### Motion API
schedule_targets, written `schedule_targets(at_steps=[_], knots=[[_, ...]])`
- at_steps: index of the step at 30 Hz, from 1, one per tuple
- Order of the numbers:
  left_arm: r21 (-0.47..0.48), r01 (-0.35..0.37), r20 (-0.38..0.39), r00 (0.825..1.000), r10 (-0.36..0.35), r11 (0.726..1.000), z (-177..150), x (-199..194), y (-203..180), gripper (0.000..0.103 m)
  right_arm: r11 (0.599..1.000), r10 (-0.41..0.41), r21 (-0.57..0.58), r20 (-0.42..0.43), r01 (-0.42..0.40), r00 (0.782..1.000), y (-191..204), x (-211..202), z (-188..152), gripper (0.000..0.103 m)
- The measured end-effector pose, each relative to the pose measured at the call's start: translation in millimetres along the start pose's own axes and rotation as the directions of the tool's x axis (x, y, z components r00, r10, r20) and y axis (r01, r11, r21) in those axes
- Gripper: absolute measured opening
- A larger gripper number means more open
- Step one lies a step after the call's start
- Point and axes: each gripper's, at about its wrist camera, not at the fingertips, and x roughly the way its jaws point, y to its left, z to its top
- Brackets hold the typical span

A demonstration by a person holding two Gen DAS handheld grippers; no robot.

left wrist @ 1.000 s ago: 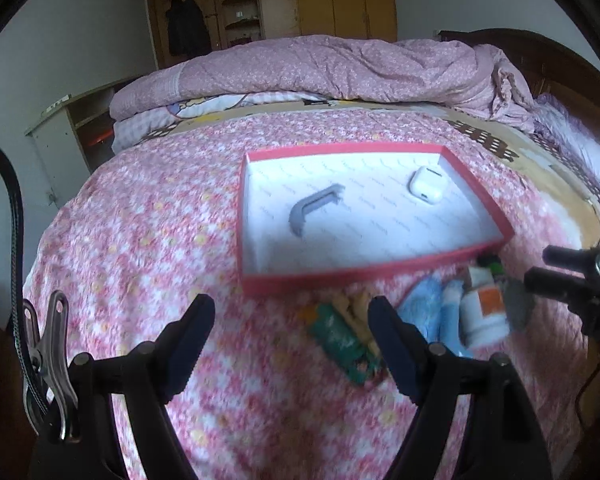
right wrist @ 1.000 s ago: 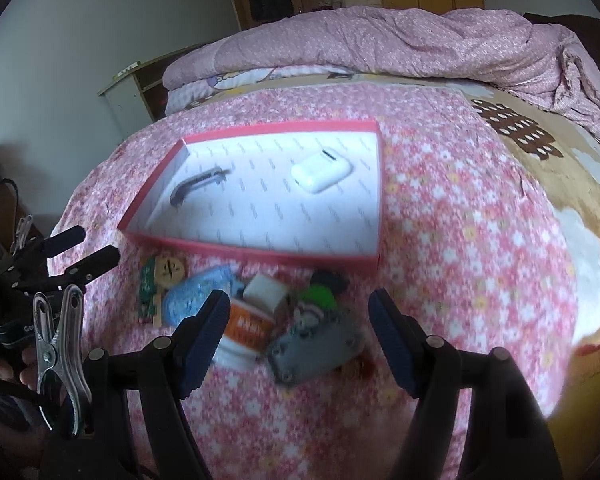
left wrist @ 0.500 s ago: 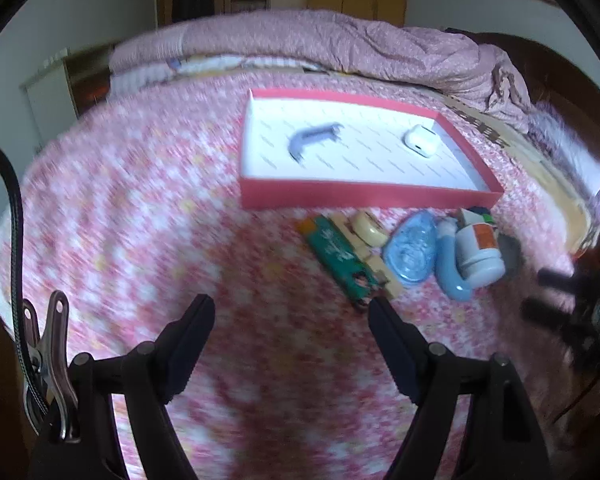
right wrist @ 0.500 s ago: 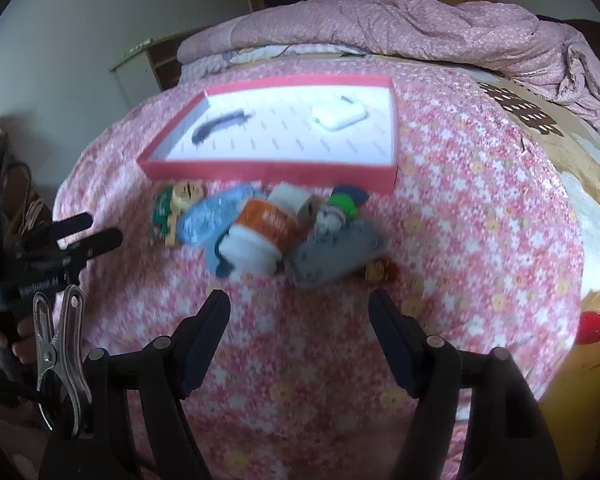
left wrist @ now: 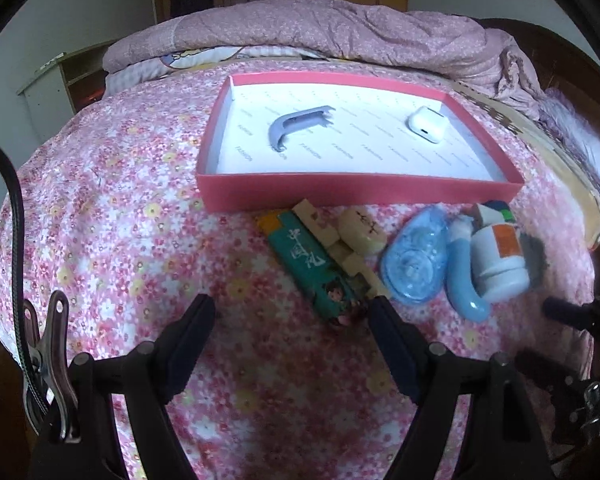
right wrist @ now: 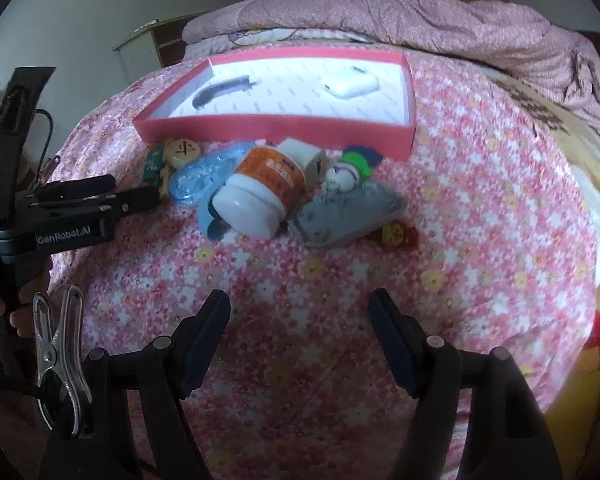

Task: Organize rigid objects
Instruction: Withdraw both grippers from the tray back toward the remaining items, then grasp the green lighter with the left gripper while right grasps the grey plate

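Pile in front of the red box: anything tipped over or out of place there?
Yes. The white bottle with the orange label lies on its side, leaning on a blue curved piece. The clutter sits outside the red box, which holds only two items.

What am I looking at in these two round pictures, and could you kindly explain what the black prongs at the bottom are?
There is no robot here: a person holds a two-finger gripper in each hand, and each carries a wide-angle camera looking along its fingers. One picture comes from the left gripper, the other from the right gripper; the prongs are their fingers. Both are open and hold nothing. They look down on a bed with a flowered cover. On it sits a red box containing a grey curved piece and a white case. In front lies a cluster of small things, among them a white bottle and a green packet.
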Motion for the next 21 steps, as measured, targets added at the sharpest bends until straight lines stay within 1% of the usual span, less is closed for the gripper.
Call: schedule_targets(at_steps=[8,9,11,13,15,16,18,20,21], knots=[[-0.038,-0.076,0.013,0.997,0.076,0.996,7.0,0.9,21.2,0.084,1.0,0.005,0.007,0.012,-0.005,1.0,-1.5,-0.1,-0.6,0.074],[-0.038,-0.067,0.012,0.998,0.067,0.997,10.3,2.9,20.9,0.084,1.0,0.004,0.007,0.015,-0.005,1.0,-1.3,-0.4,-1.0,0.074],[-0.018,-0.022,-0.004,1.0,0.022,1.0,16.5,10.4,17.9,0.083,1.0,0.007,0.008,0.017,-0.007,1.0,-1.9,-0.4,-1.1,0.074],[-0.019,-0.017,-0.043,0.999,0.016,1.0,21.5,22.0,15.3,0.082,1.0,0.01,0.01,0.018,-0.01,1.0,-1.6,-0.9,-1.7,0.074],[-0.033,-0.021,-0.018,1.0,0.02,0.999,24.4,23.2,14.8,0.08,1.0,0.017,0.013,0.024,-0.018,1.0,-2.8,-1.4,-2.0,0.074],[-0.033,-0.019,-0.018,1.0,0.018,0.999,25.2,23.8,14.7,0.078,1.0,0.022,0.015,0.031,-0.022,0.999,-3.2,-1.8,-2.8,0.074],[-0.024,-0.01,0.001,1.0,0.01,1.0,23.9,22.3,13.6,0.069,0.999,0.027,0.016,0.04,-0.028,0.999,-3.5,-2.3,-4.0,0.074],[-0.003,-0.003,0.02,1.0,0.003,1.0,21.8,19.9,11.4,0.054,0.999,0.034,0.018,0.046,-0.034,0.998,-3.5,-3.0,-5.2,0.075],[-0.002,0.006,0.023,1.0,-0.006,1.0,21.3,19.2,11.2,0.051,0.999,0.035,0.02,0.047,-0.036,0.998,-3.6,-3.0,-5.3,0.075]])
